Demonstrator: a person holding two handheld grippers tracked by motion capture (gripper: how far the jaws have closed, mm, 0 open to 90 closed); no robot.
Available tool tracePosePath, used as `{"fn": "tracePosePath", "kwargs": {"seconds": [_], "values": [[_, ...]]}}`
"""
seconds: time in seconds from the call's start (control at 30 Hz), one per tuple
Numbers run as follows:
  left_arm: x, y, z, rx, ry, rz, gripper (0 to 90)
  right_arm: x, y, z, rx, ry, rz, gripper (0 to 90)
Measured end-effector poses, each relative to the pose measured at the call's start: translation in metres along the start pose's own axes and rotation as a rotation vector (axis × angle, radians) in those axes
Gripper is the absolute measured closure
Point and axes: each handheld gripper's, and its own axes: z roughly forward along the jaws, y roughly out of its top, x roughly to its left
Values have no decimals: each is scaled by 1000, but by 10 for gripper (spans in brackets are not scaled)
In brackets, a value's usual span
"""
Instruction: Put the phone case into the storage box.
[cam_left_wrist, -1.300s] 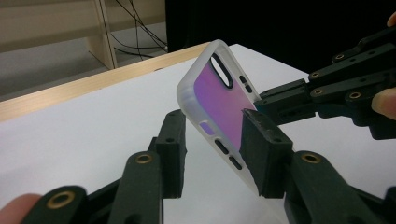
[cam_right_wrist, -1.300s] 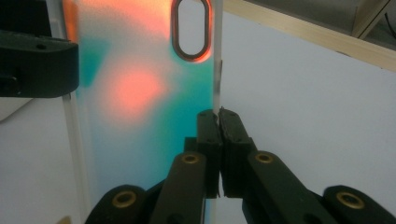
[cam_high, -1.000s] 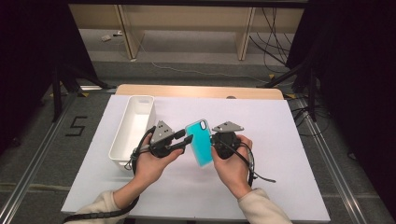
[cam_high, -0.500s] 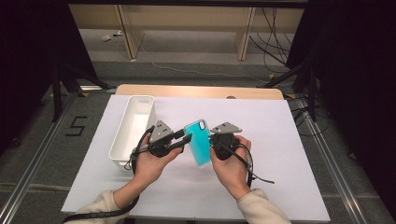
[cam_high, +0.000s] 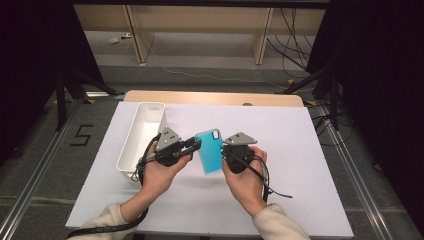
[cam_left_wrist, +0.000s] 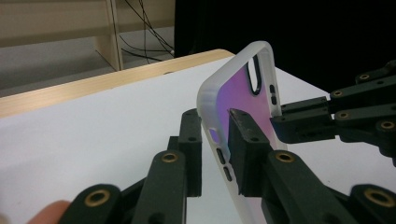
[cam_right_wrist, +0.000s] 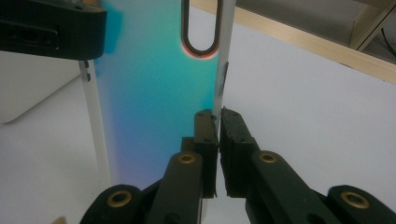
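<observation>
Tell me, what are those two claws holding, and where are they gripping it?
A phone case: the left gripper pinches one long side edge, the right gripper the opposite one.

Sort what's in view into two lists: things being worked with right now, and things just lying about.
In use:
- phone case, held off the table
- left gripper, shut on the case's left edge
- right gripper, shut on its right edge

Lying about:
- white bin, beside the left hand
- white table sheet

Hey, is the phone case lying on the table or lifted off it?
Lifted: both grippers pinch the phone case's edges, holding it above the table.
</observation>
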Motion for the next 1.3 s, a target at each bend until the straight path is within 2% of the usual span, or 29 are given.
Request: {"fn": "tracePosePath", "kwargs": {"seconds": [0.03, 0.1, 0.13, 0.33, 0.37, 0.4, 0.53, 0.57, 0.63, 0.67, 0.73, 0.77, 0.83, 0.9, 0.97, 1.0, 1.07, 1.17, 1.23, 1.3], "values": [[1, 0, 0, 0, -2, 1, 767, 1, 0, 0, 5, 4, -7, 859], [2, 0, -1, -3, -1, 0, 789, 3, 0, 0, 10, 12, 11, 854], [4, 0, -1, -2, 2, 3, 791, 3, -1, 0, 8, 13, -8, 852], [5, 1, -3, -18, -4, 0, 806, 6, -1, 0, 11, 24, 7, 839], [5, 1, -3, -23, -5, -3, 810, 6, -2, 1, 9, 26, -6, 835], [5, 2, -4, -23, -2, -4, 814, 8, -2, 1, 10, 29, 13, 832], [7, 2, -5, -31, -8, -2, 822, 9, -3, 2, 7, 33, -3, 827], [7, 2, -5, -32, -4, -2, 823, 10, -2, 2, 10, 37, 10, 826], [7, 3, -6, -36, -8, -5, 825, 9, -3, 3, 1, 27, -13, 820], [7, 3, -6, -39, -10, -6, 826, 10, -3, 3, 4, 41, 5, 816], [7, 3, -7, -40, -6, -6, 827, 11, -3, 3, 1, 48, 2, 810], [7, 3, -7, -40, -6, -6, 828, 11, -4, 4, -8, 44, -22, 807], [7, 4, -7, -43, -7, -7, 828, 12, -3, 4, -1, 50, -11, 800], [5, 4, -8, -45, -8, -7, 829, 11, -4, 5, -8, 50, -28, 787], [4, 5, -8, -46, -7, -7, 830, 12, -4, 5, -9, 54, -32, 774], [4, 5, -9, -46, -8, -7, 830, 14, -4, 5, -6, 54, -17, 774], [4, 5, -9, -49, -9, -9, 831, 13, -4, 6, -9, 55, -29, 770], [5, 5, -9, -51, -10, -9, 832, 13, -4, 6, -13, 62, -35, 745], [5, 5, -9, -52, -12, -9, 832, 14, -4, 5, -11, 69, -19, 714], [4, 5, -9, -51, -12, -8, 832, 13, -4, 6, -25, 60, -39, 671]]}}
